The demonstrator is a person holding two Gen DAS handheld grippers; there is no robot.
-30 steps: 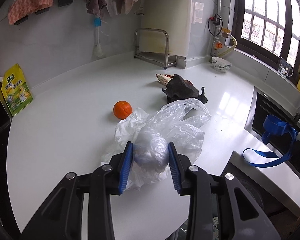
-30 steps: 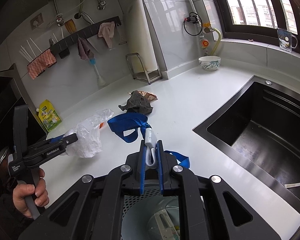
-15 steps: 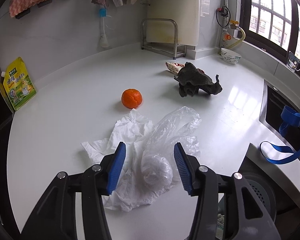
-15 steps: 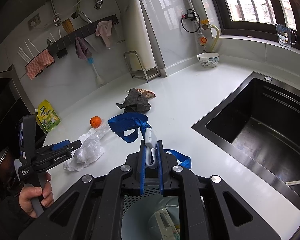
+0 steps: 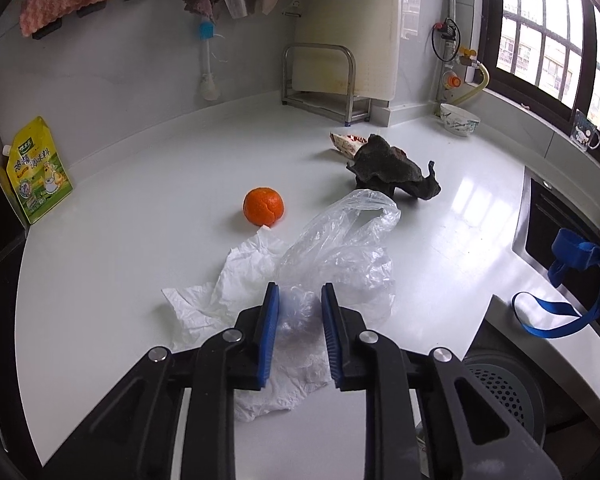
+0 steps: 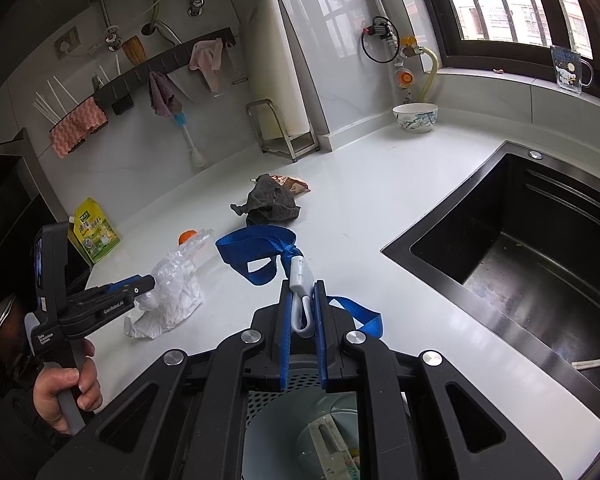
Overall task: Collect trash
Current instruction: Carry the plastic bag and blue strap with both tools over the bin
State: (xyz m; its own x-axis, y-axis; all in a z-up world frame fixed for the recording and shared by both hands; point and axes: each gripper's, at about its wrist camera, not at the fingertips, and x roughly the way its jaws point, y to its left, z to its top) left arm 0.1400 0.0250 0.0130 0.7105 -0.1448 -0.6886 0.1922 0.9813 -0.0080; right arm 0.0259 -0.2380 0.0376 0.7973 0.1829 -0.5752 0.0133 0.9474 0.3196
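A crumpled clear plastic bag [image 5: 340,248] [image 6: 176,280] lies on a white tissue [image 5: 228,300] on the white counter. My left gripper [image 5: 299,292] [image 6: 140,284] is low over its near end, its jaws closing, and the blue pads press the bag's bunched wad between them. An orange [image 5: 263,206] [image 6: 187,236], a dark rag [image 5: 388,168] [image 6: 270,202] and a snack wrapper [image 5: 342,142] lie farther back. My right gripper [image 6: 302,300] is shut on a white clip [image 6: 300,284] tied to a blue strap [image 6: 256,248], above a grey bin [image 6: 268,432] [image 5: 504,392] with some rubbish inside.
A black sink [image 6: 540,248] is sunk into the counter at the right. A bowl [image 6: 415,118] and a metal rack [image 5: 320,80] stand by the back wall, a yellow pouch [image 5: 38,170] at the left. A hand [image 6: 66,392] grips the left gripper's handle.
The left jaws spread wide and the bag sank onto the counter; now they have narrowed onto its wad. The right gripper has kept still with the clip.
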